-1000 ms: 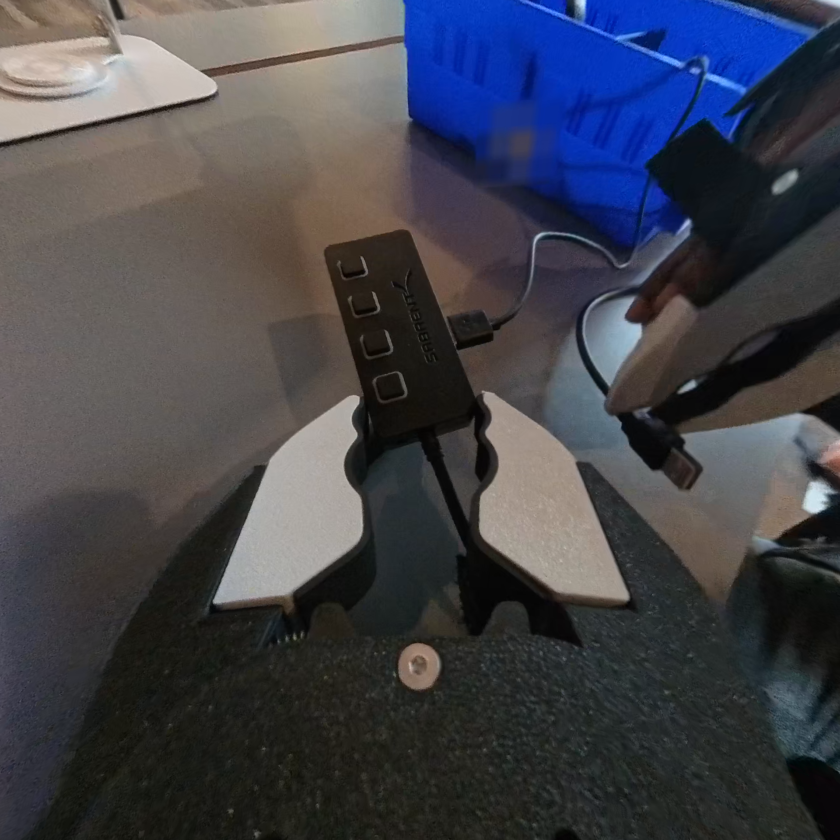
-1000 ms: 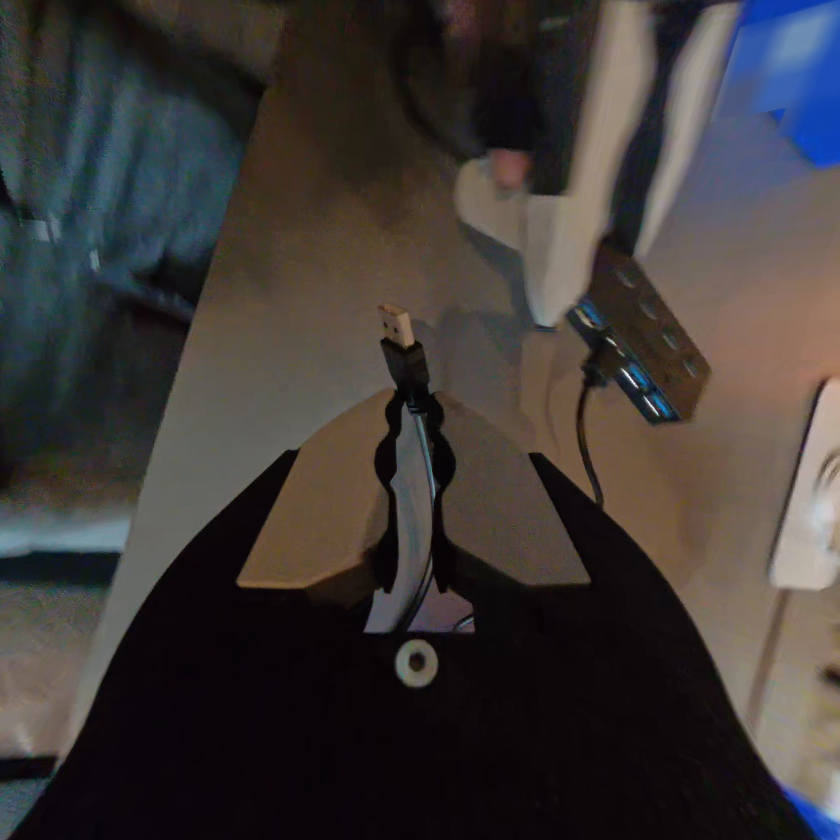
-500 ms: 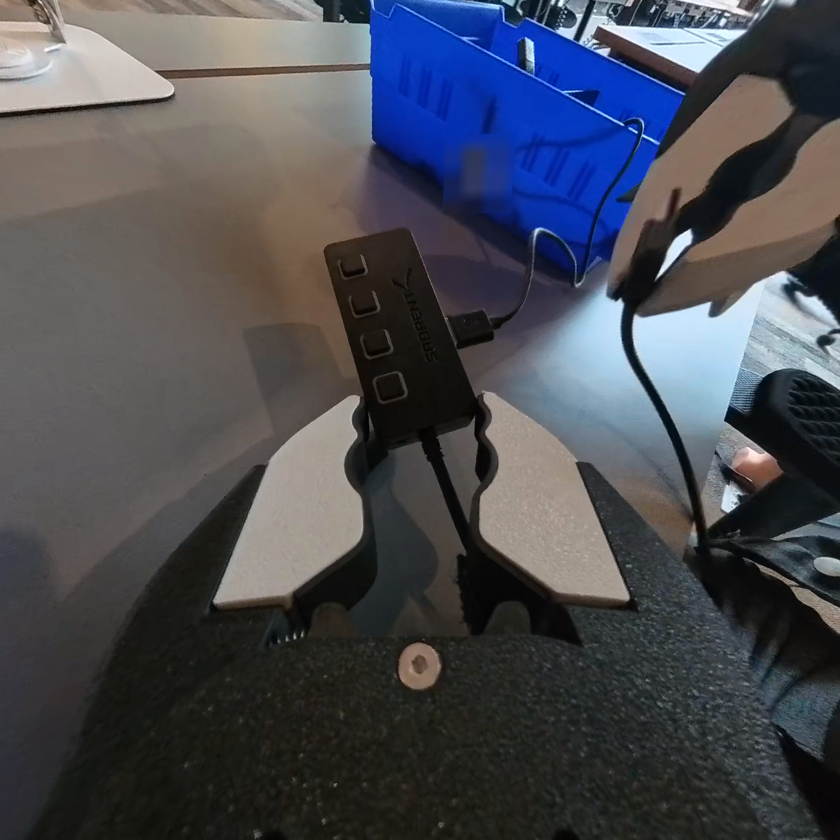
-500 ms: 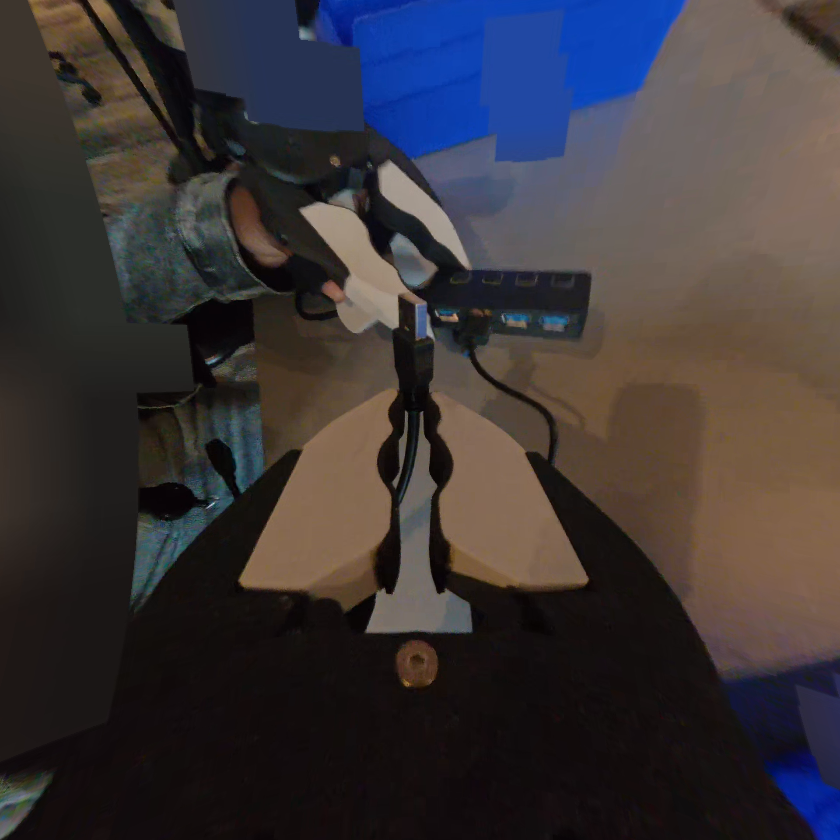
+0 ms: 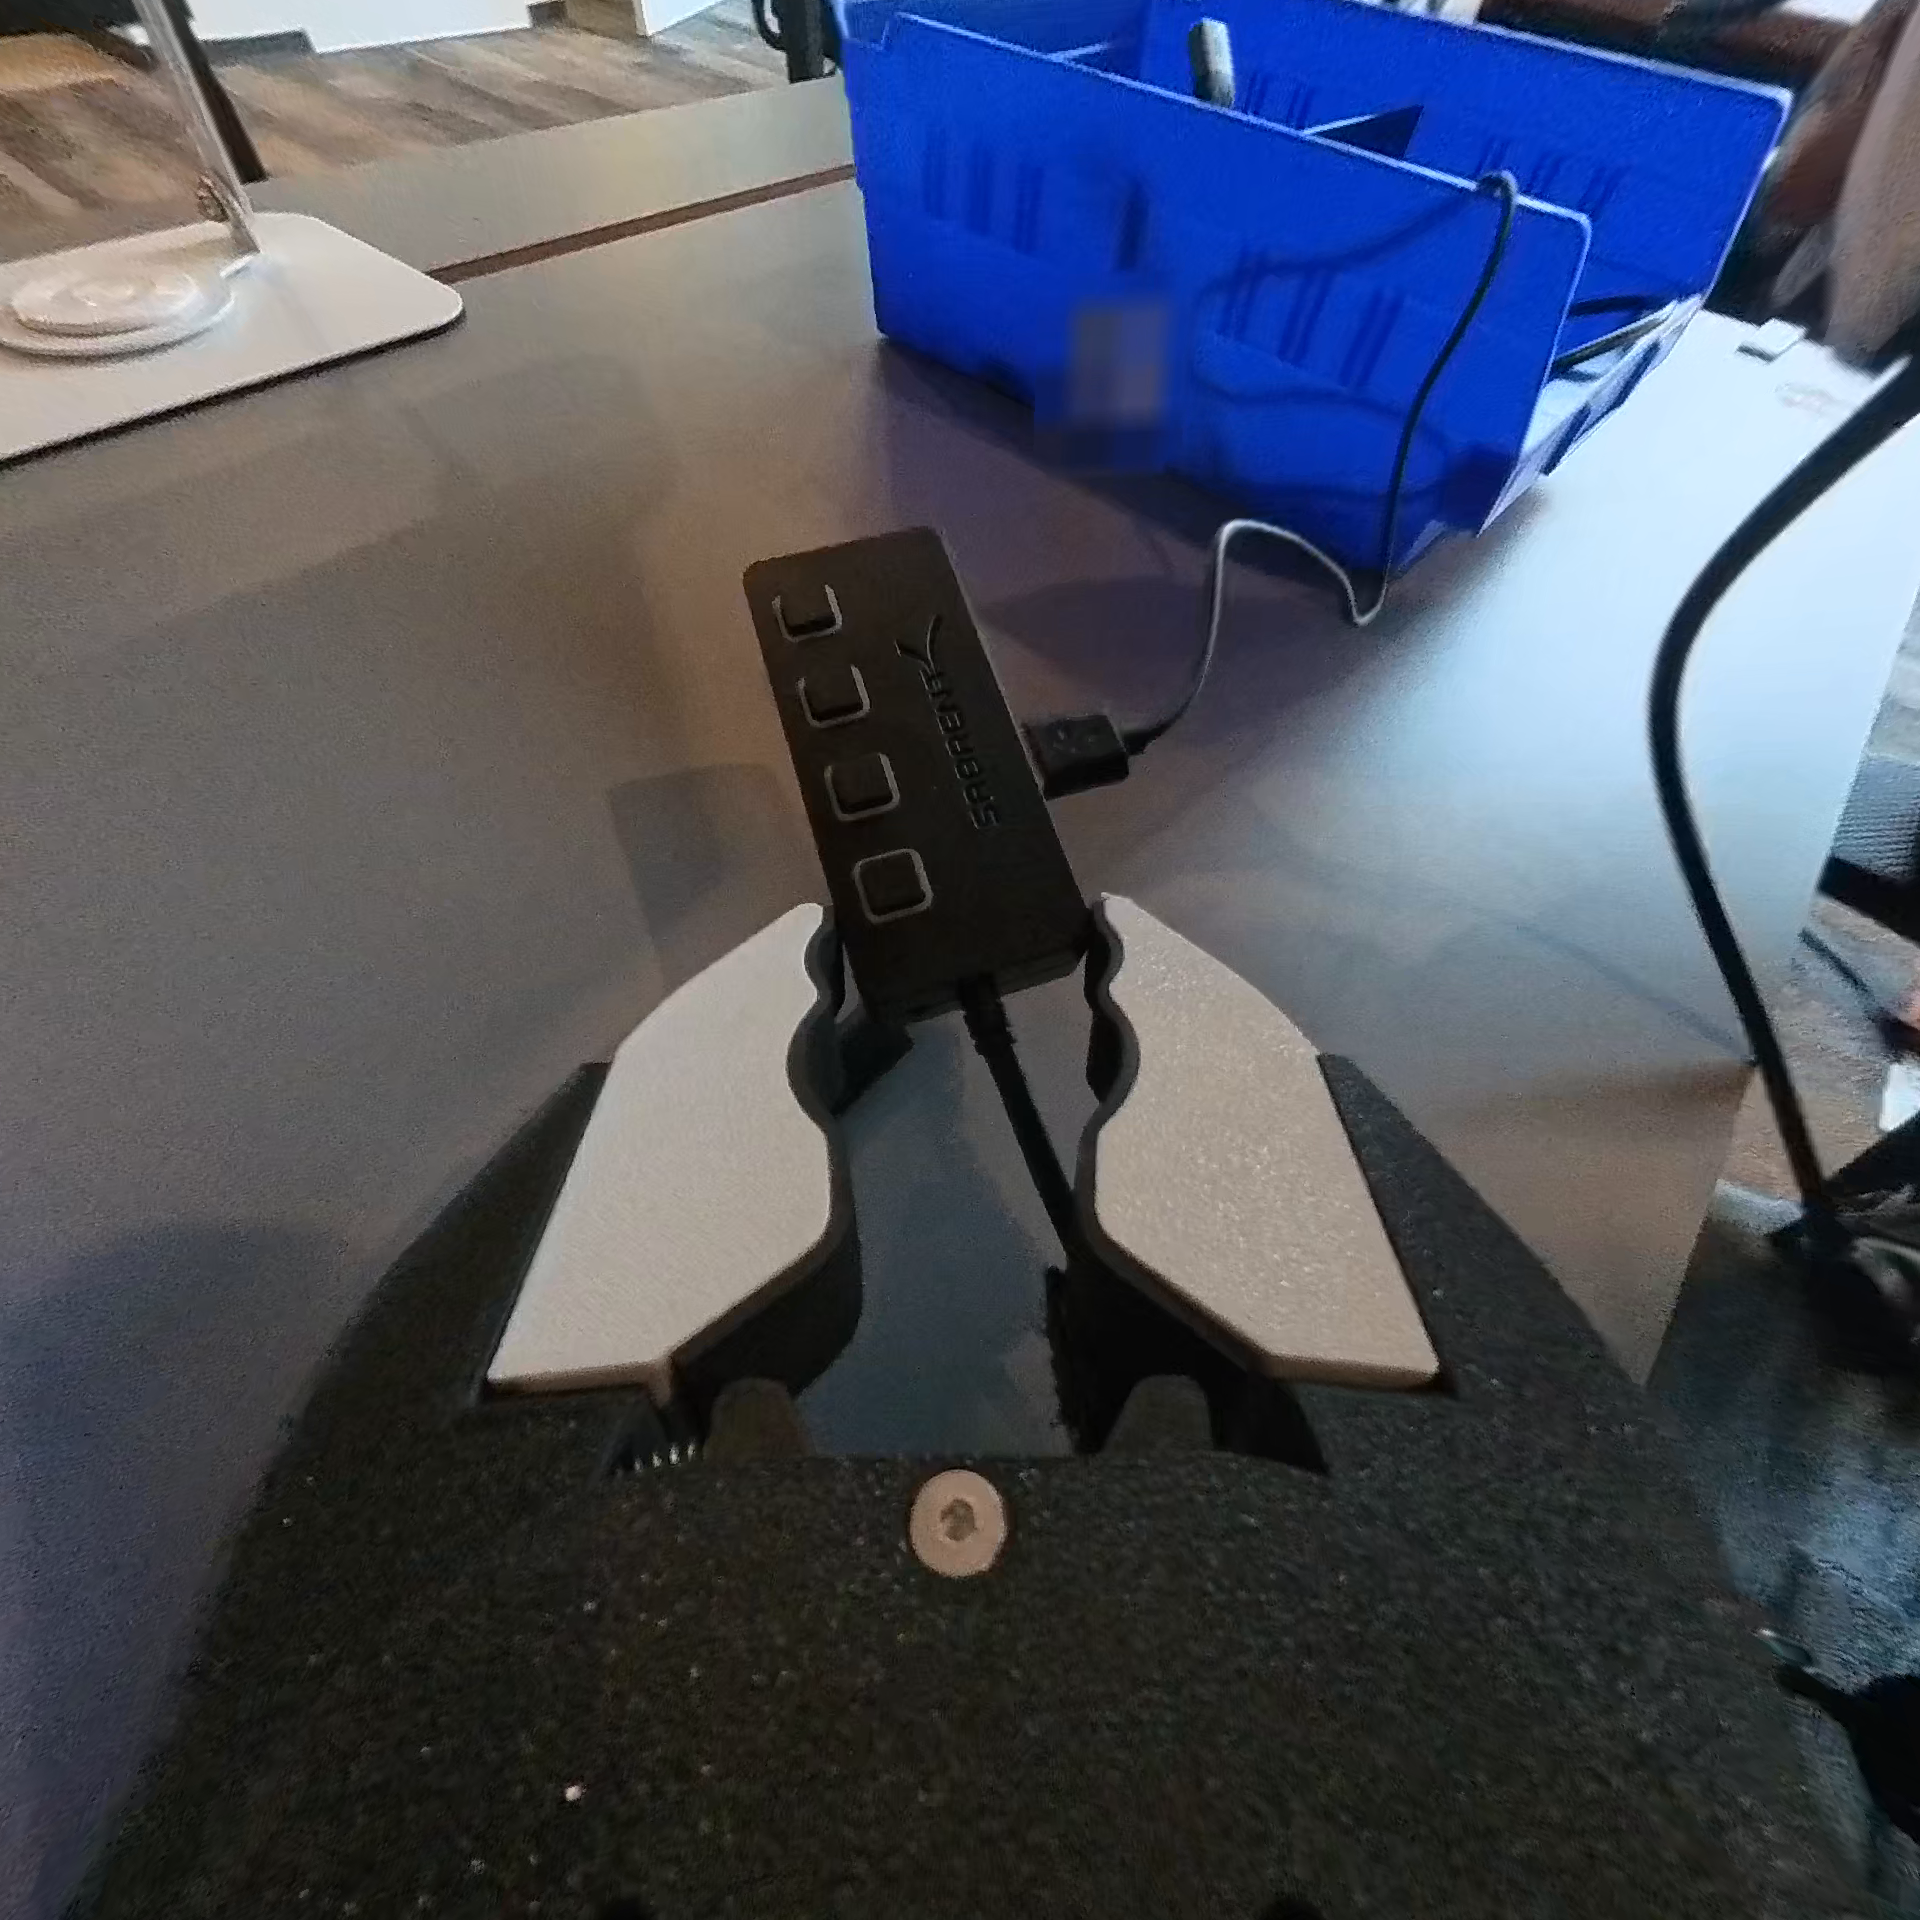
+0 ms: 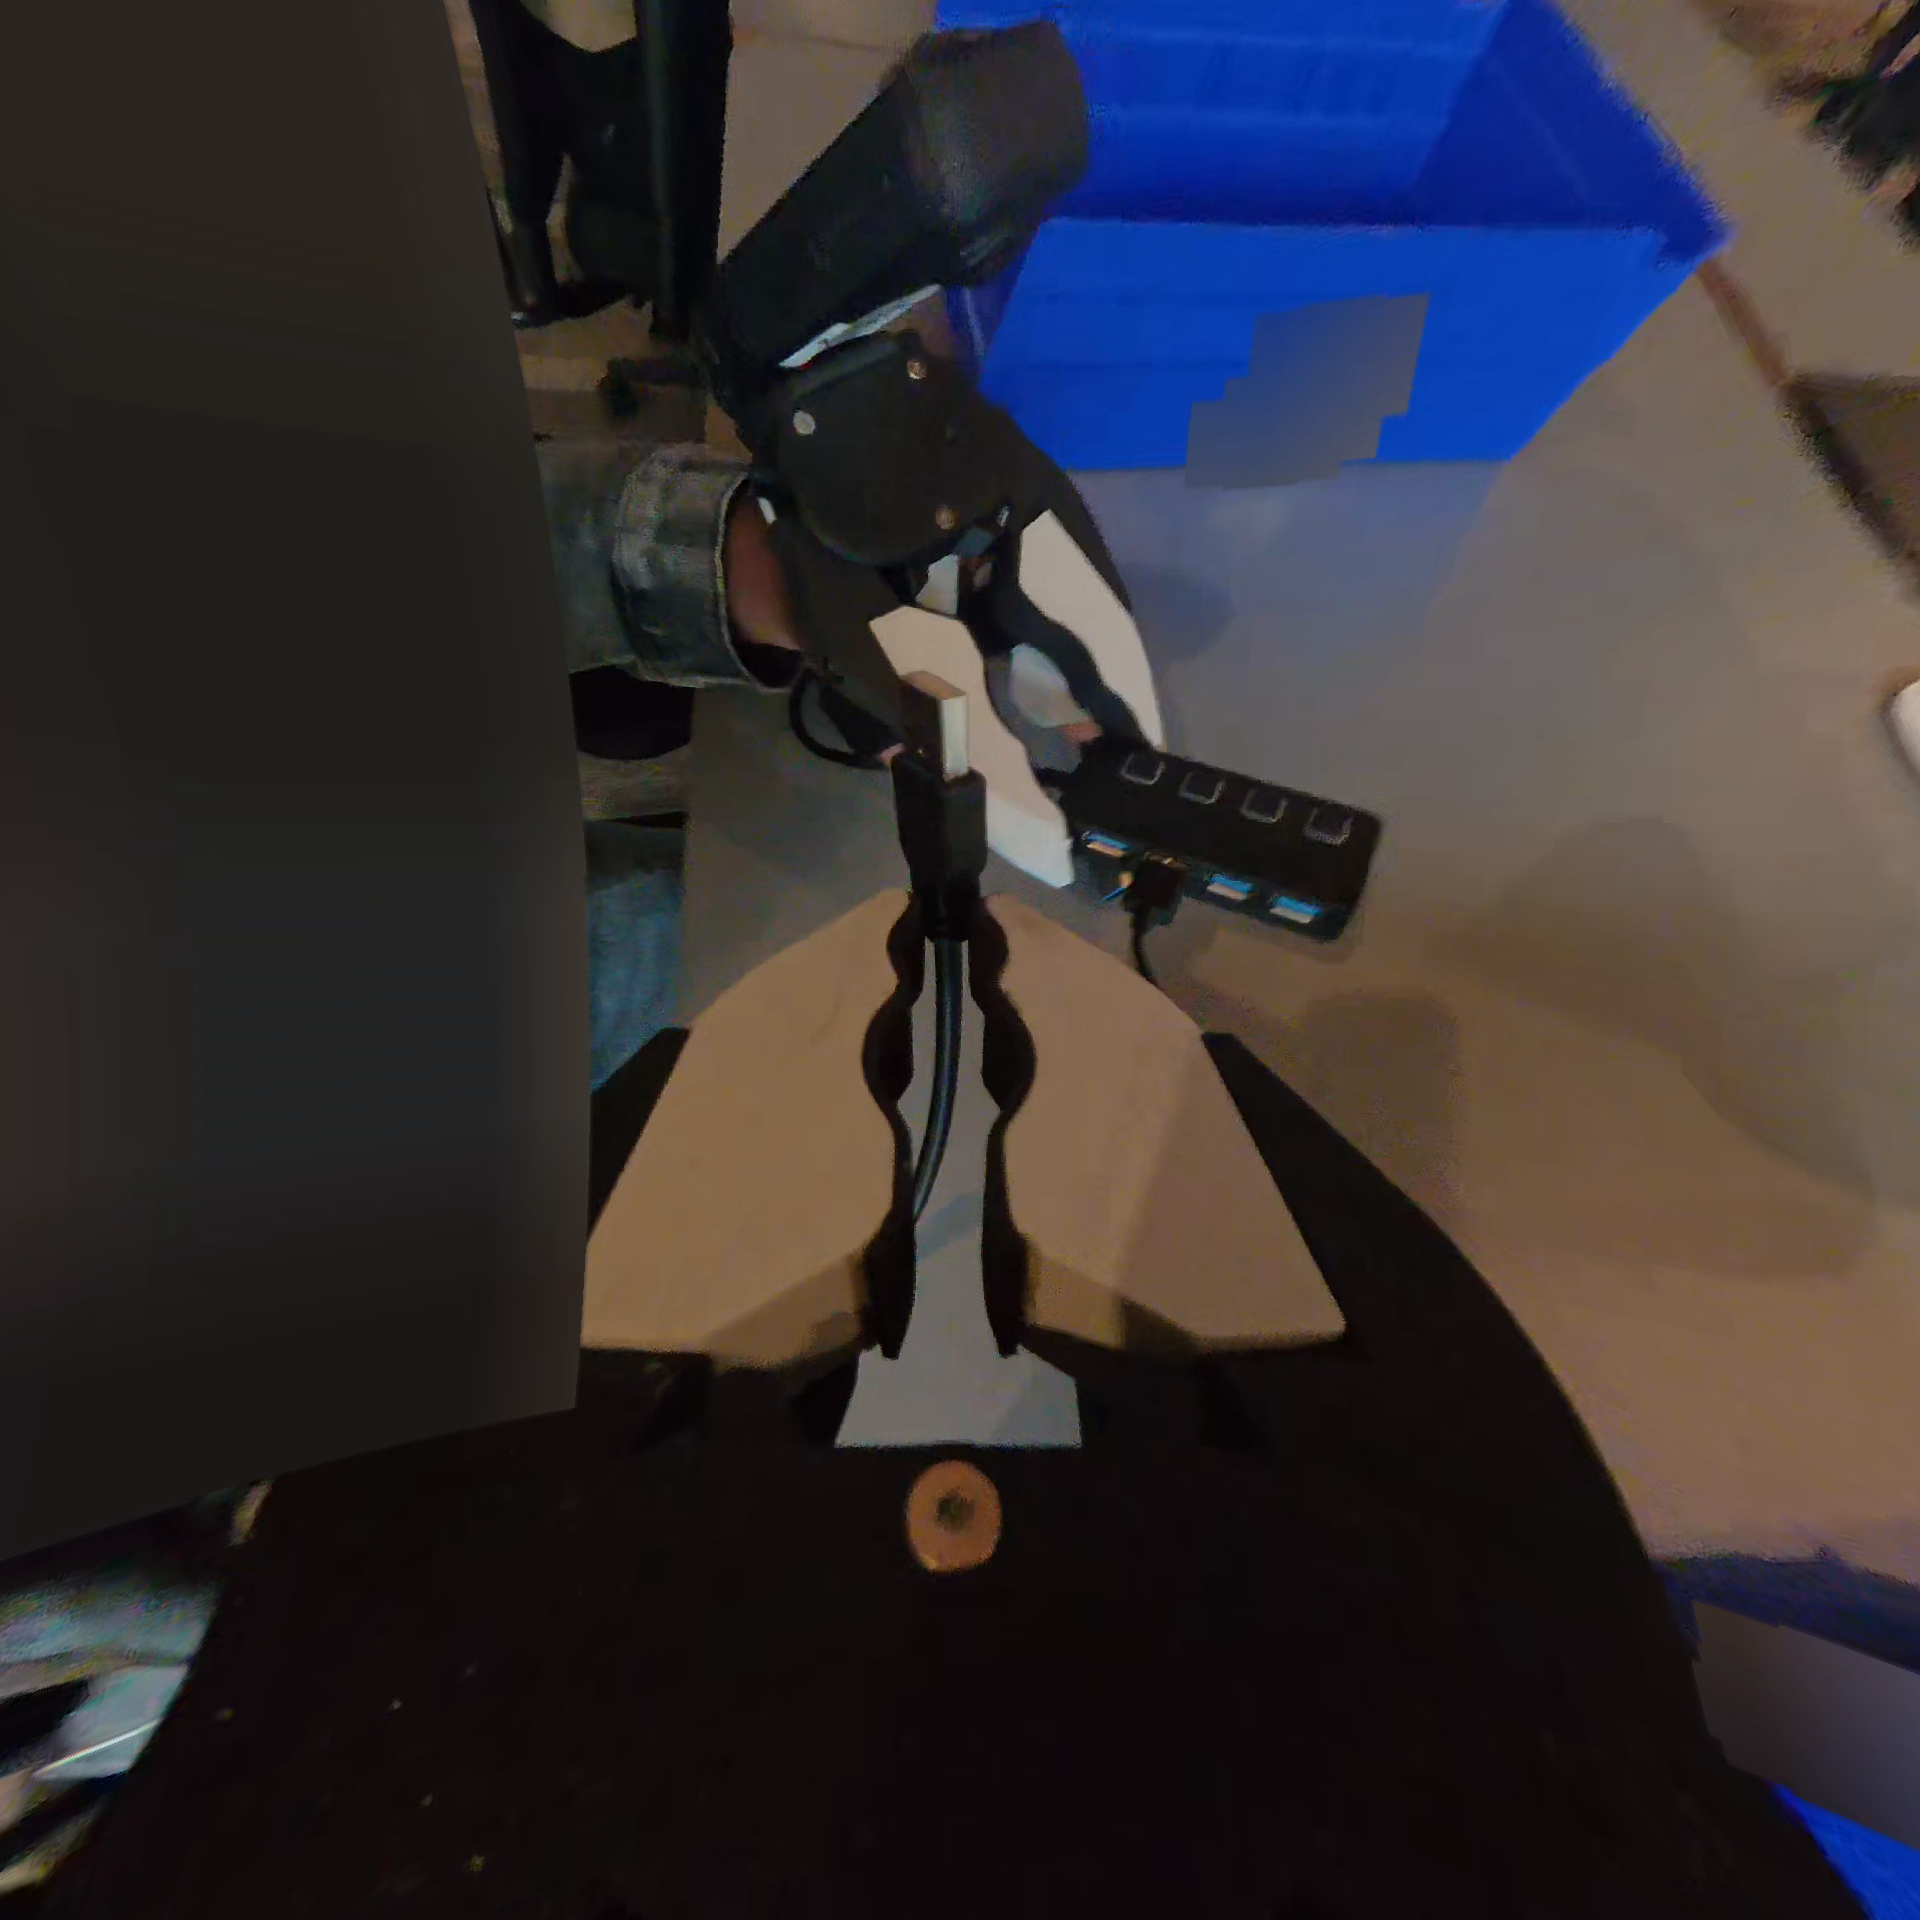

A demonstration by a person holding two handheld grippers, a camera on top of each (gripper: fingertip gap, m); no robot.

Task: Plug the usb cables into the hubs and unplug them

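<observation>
The black USB hub, an elongated bar with four square buttons on top, is clamped at its near end and raised off the table. One black plug is seated in its right side. A second USB cable, unplugged, is held connector-up nearby.

Your route across the dark table left of the hub lies open; a blue bin and trailing thin cable crowd its right.
</observation>
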